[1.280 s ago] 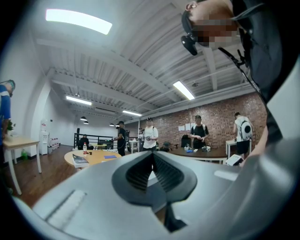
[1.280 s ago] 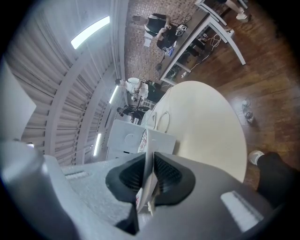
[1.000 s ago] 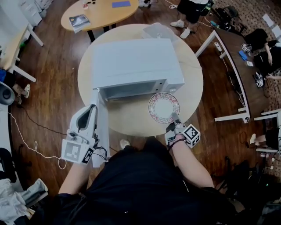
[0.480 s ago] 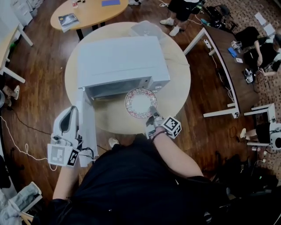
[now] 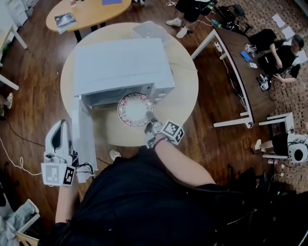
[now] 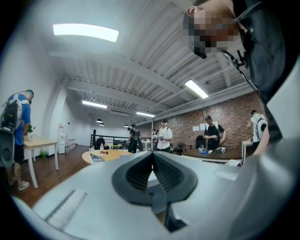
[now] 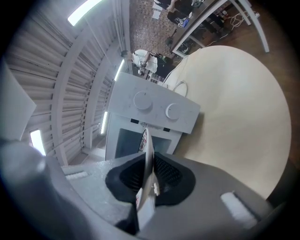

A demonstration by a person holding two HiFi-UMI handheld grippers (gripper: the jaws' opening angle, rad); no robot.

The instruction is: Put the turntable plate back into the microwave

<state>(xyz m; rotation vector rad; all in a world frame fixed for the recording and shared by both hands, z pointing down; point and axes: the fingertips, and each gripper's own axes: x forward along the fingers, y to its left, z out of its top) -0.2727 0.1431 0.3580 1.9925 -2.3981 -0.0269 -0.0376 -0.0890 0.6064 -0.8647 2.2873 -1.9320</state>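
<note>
The white microwave [image 5: 120, 65] stands on a round table [image 5: 185, 96], its door [image 5: 85, 139] swung open toward me at the left. The patterned turntable plate [image 5: 135, 109] hangs level just in front of the open cavity. My right gripper [image 5: 150, 120] is shut on its near rim. In the right gripper view the plate [image 7: 146, 150] shows edge-on between the pads, with the microwave's knob panel [image 7: 154, 110] and dark cavity [image 7: 131, 140] behind it. My left gripper [image 5: 61, 126] sits left of the door, jaws shut [image 6: 153, 161] with nothing in them.
A clear lid [image 5: 151, 31] lies on the table behind the microwave. A second round table [image 5: 86, 12] stands further back. A long desk [image 5: 240, 62] with seated people is at the right. A cable [image 5: 14, 153] trails over the wooden floor at the left.
My right gripper has carried the plate leftward, from in front of the control panel to in front of the cavity. The left gripper stays beside the open door.
</note>
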